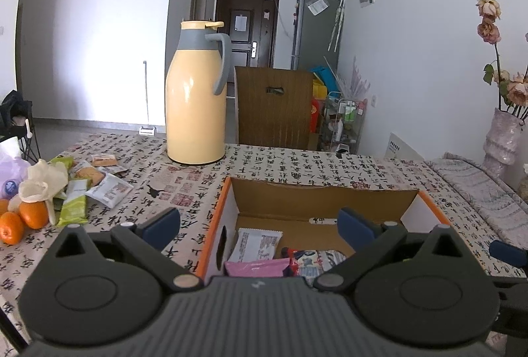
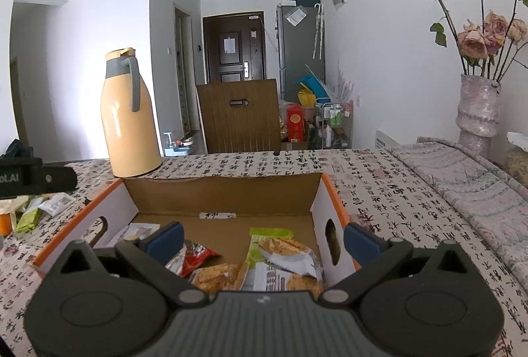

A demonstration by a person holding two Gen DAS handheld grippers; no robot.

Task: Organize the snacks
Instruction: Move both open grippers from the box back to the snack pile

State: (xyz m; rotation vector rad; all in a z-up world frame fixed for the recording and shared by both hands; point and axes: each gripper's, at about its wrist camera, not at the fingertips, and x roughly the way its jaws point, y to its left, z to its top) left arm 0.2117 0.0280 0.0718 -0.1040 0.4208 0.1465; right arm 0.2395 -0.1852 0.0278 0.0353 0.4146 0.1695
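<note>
Cardboard walls with orange edging mark the open box [image 2: 224,198] that serves as landmark for everything on the calligraphy-print tablecloth [image 2: 379,188]. Inside it, the right wrist view shows a green-topped cracker packet [image 2: 280,261], an orange biscuit packet [image 2: 216,277] and a red-and-silver wrapper [image 2: 194,258]; the left wrist view adds a pink packet [image 1: 255,268] and a white printed packet [image 1: 257,243] near the box's left wall.

Both tools hover at the near side of the box. The left gripper [image 1: 259,223] has its blue pads spread wide with nothing between them, and the right gripper [image 2: 262,236] is likewise spread and empty.

Loose snacks remain well to the left of the box: green packets [image 1: 74,208], a white packet [image 1: 109,190] and biscuit packs [image 1: 90,174], lying beside oranges [image 1: 33,213] and a crumpled tissue [image 1: 43,180]. A yellow thermos jug [image 1: 194,99] stands behind the box's left corner.

The step in hand appears to be fetching the next packet from that pile. The left tool is the nearer one; it should swing left, come down over a single packet lying clear of the fruit, close on the packet's narrow width without crushing the biscuits, then lift above the orange rim before letting go inside.
</note>
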